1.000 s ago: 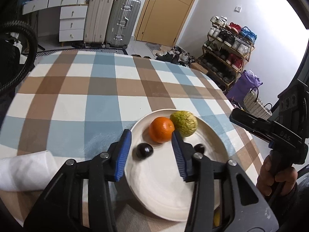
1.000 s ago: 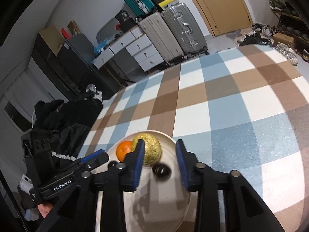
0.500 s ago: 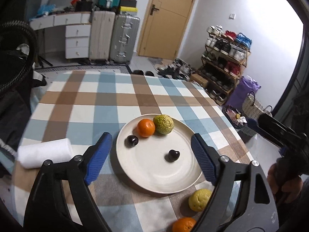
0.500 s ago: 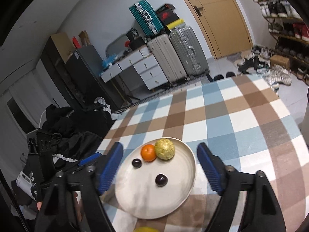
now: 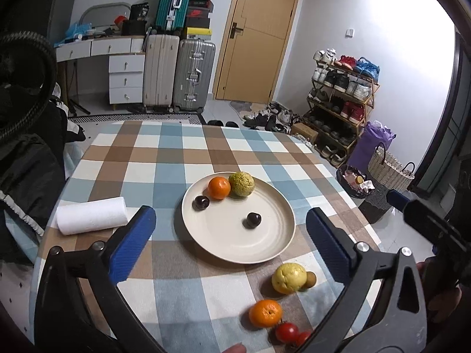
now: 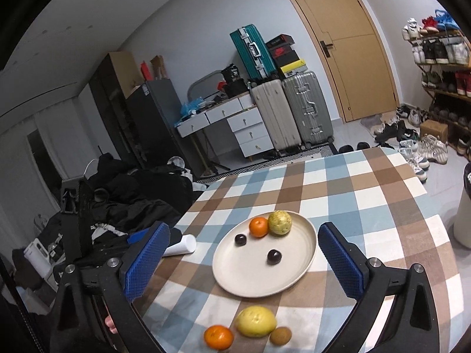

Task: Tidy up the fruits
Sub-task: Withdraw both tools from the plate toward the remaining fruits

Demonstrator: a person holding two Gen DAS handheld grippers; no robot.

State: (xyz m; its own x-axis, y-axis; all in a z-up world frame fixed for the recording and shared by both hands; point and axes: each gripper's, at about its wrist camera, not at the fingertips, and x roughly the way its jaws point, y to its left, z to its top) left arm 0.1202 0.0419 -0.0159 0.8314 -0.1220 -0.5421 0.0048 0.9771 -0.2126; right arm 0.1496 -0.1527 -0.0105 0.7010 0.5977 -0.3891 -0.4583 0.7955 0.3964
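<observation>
A: Since a second ago you have drawn both tools back and up: the plate (image 5: 278,253) sat right under the pads then, and now it lies mid-frame, with loose fruit showing below it.

B: And the jaws?

A: Your left hand-held gripper (image 5: 229,239) and right hand-held gripper (image 6: 243,260) are both opening, already spread wide, with nothing between the pads.

B: Where is the fruit?

A: On the plate: an orange (image 5: 219,187) touching a green fruit (image 5: 241,184) at the far rim, and two dark fruits (image 5: 201,202) apart from each other. On the table (image 5: 164,158), lower right of the left view: a yellow fruit (image 5: 288,277), a small brown one, a second orange (image 5: 265,313) and tomatoes (image 5: 287,331).

B: Why so wide?

A: Probably for the rounder pieces left outside.
</observation>
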